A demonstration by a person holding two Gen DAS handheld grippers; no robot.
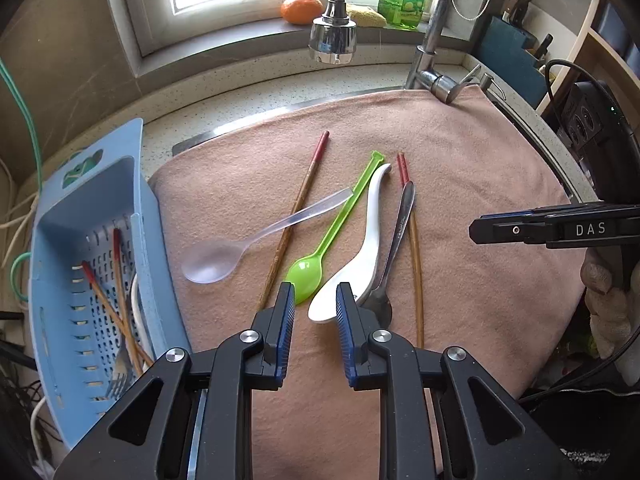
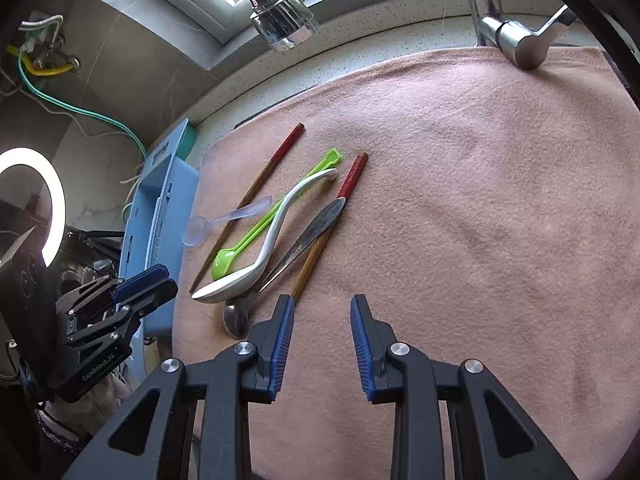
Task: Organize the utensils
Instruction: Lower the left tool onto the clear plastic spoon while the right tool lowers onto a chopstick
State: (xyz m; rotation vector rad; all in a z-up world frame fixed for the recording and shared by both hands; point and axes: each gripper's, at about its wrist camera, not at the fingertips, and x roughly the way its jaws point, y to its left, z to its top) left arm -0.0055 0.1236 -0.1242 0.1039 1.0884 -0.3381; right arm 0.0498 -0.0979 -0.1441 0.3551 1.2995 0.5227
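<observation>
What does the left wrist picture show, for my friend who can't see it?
The open left gripper hovers over a green spoon and a white spoon on a pink towel. A clear spoon, a metal spoon and two chopsticks lie there too. A blue basket on the left holds more chopsticks and a fork.

A pink towel (image 1: 460, 184) carries a lime-green spoon (image 1: 320, 252), a white spoon (image 1: 360, 260), a clear frosted spoon (image 1: 224, 256), a silver spoon (image 1: 394, 240) and brown chopsticks (image 1: 298, 208) with red ends. On the left stands a pale blue perforated basket (image 1: 52, 280). Both tongs are black with blue pads (image 1: 286, 320).
</observation>
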